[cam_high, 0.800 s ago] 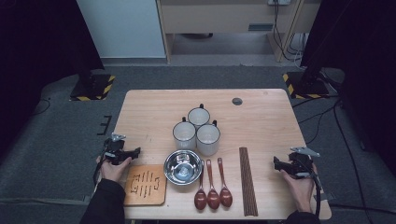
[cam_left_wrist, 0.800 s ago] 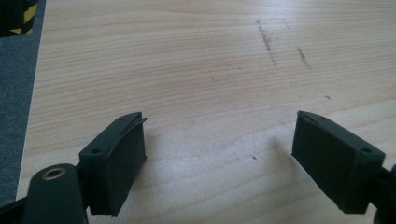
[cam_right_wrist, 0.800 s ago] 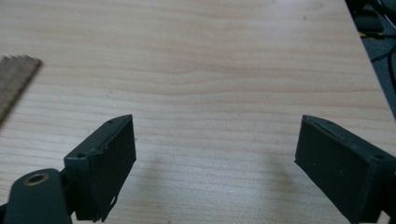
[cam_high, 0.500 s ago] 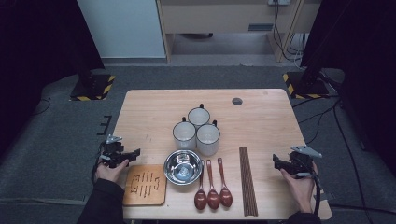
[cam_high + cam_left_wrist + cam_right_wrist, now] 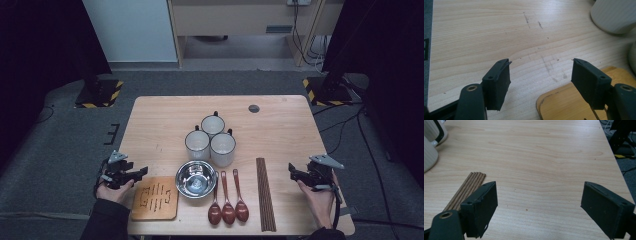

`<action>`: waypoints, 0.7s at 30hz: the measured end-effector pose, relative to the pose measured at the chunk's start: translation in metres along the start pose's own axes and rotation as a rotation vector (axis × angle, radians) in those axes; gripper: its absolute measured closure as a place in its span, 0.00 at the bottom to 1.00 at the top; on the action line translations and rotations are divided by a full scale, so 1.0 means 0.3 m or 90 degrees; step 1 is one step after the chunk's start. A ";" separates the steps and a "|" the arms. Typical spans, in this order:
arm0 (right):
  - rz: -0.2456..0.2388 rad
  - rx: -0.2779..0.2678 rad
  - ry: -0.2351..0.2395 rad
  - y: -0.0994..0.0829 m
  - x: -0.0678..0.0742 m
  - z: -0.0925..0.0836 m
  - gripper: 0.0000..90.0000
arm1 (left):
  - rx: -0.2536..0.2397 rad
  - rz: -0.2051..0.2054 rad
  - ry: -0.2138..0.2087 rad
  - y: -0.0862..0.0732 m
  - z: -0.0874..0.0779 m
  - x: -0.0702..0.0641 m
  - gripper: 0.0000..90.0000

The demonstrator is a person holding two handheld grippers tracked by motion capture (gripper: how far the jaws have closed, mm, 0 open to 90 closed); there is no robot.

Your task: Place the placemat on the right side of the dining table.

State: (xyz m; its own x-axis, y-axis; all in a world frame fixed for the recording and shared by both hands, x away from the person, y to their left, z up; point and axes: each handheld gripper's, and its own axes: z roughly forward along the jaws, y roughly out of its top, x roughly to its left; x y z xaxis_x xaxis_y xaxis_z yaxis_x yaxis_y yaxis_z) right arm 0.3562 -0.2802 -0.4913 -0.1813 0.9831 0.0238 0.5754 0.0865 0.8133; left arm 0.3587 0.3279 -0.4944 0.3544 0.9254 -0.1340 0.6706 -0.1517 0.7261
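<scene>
High view: left gripper (image 5: 141,172), lower left, sits just beside the wooden trivet (image 5: 155,198); right gripper (image 5: 291,171), lower right, near the chopsticks (image 5: 265,194). Both jaws apparently stand apart, empty.

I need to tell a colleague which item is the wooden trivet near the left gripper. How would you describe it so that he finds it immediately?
Start from the wooden table and go to its near left corner, beside the left gripper. There a flat wooden trivet lies just left of the steel bowl. It is the only flat, rounded-square board with slots cut through it; the other items are cups, spoons and sticks.
</scene>
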 end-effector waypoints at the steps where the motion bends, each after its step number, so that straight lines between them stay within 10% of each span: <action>1: -0.003 -0.003 -0.002 0.003 0.003 -0.006 0.15 | -0.006 0.003 -0.001 -0.001 -0.003 -0.001 0.37; 15: -0.006 -0.044 0.022 0.061 0.061 -0.064 0.15 | -0.050 0.064 0.003 -0.042 -0.065 -0.029 0.39; 21: -0.005 -0.056 0.043 0.092 0.103 -0.076 0.16 | -0.016 0.029 -0.013 -0.045 -0.073 -0.039 0.41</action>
State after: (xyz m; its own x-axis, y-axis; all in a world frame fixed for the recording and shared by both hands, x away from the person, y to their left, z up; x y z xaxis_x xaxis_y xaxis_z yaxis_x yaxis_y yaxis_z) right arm 0.3481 -0.2511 -0.4549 -0.2414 0.9689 0.0541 0.5023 0.0770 0.8613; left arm 0.3313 0.3268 -0.4879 0.3980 0.9103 -0.1139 0.6363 -0.1845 0.7490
